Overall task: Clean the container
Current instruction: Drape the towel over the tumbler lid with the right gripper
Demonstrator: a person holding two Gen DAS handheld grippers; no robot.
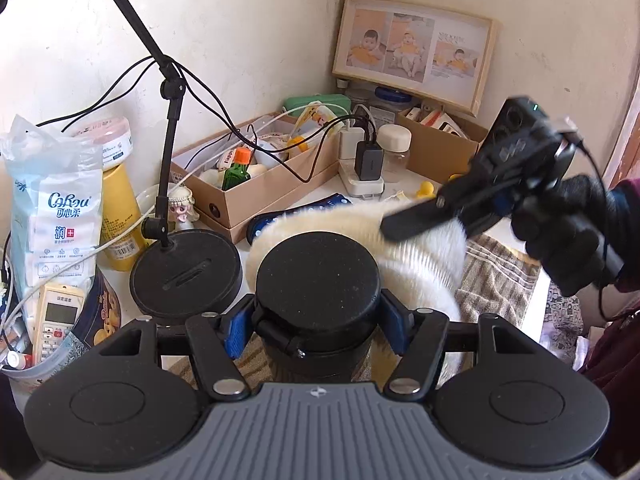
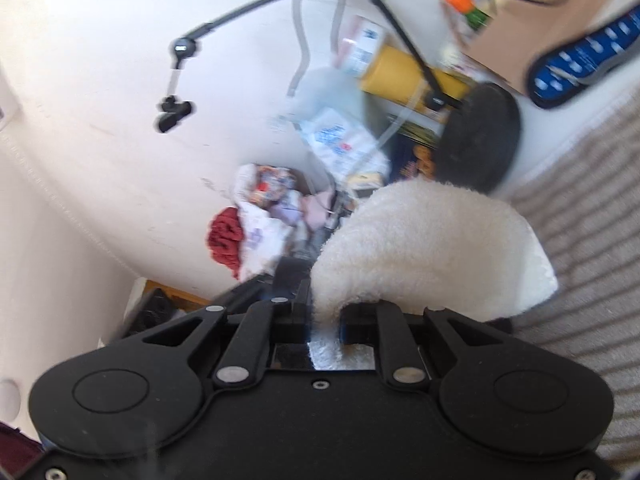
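Container (image 1: 318,280) fills the middle of my left wrist view: a black cylinder with a flat round lid, clamped at its sides between the blue-padded fingers (image 1: 236,330) of my left gripper (image 1: 316,328). Its long axis runs straight out along those fingers, lid end pointing away from me toward the cluttered corner. I see mostly the lid; the body below is hidden behind the gripper's frame, so I can't judge its length.

Behind and to the right of it the white fluffy cloth (image 1: 416,240) drapes close against the container's far side; whether it actually touches the lid I cannot tell, since the lid covers that edge. The cloth is blurred there. It hangs over a striped towel (image 1: 496,272) lying on the table.

My right gripper (image 2: 324,312) is nearly closed, pinching the cloth's (image 2: 432,244) near edge between its fingers; the fingertips themselves are buried in the pile. That whole view is tilted and smeared. From the left camera the right gripper (image 1: 404,226) comes in from the right, one black finger laid across the cloth.

A black round stand base (image 1: 186,274) sits just left of the container.
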